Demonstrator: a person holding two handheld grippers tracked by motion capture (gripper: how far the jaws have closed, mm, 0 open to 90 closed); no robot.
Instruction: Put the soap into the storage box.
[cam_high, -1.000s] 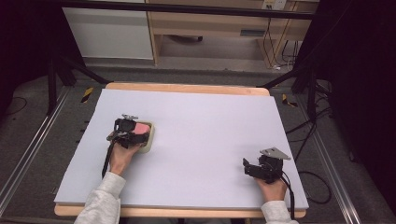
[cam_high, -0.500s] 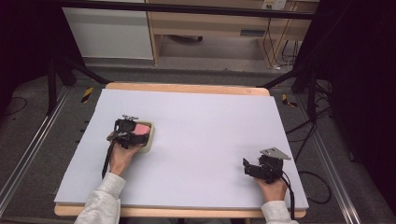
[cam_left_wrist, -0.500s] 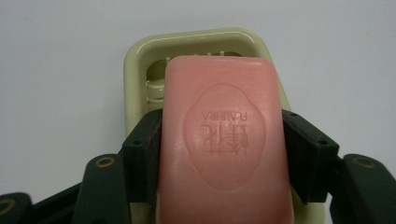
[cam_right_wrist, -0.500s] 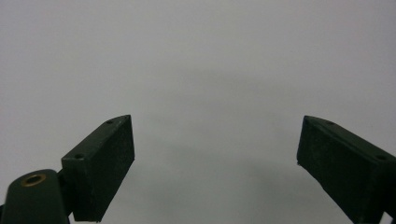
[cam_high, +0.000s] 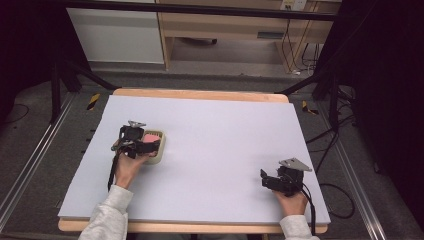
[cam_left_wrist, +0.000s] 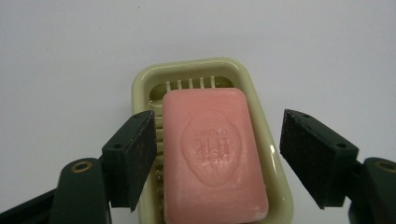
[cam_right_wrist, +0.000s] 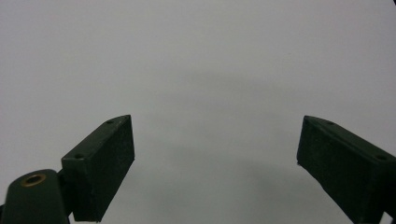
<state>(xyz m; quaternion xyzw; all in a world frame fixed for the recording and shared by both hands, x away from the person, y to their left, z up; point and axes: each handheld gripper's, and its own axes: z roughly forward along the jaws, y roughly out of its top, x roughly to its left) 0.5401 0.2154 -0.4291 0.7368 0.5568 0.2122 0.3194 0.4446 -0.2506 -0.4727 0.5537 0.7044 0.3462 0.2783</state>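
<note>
**Left jaws straddling the soap, no grip yet**

My left gripper (cam_left_wrist: 217, 154) stands with its jaws wide apart, one on each side of the pink soap bar (cam_left_wrist: 214, 154), and neither pad touches it. The bar lies flat in the pale green soap dish (cam_left_wrist: 196, 70), its stamped face up, with the dish's ribs showing beyond its far end. From above, the left gripper (cam_high: 150, 144) sits over the dish (cam_high: 159, 159) on the left part of the white table (cam_high: 225, 130), and the soap (cam_high: 151, 136) is just a sliver of pink past the gripper body.

I judge this to be the approach to a grasp: the jaws are lined up with the bar's long sides but not yet closed. The next move calls for squeezing in evenly on the bar alone; the left pad sits close to the dish wall, so I would watch that it does not catch the rim.

My right gripper (cam_right_wrist: 215, 158) also has its jaws spread wide, over bare table. The high view places it (cam_high: 267, 179) near the front right corner, well apart from the dish. Only the left gripper view gives me the gaps between pads and soap.
</note>
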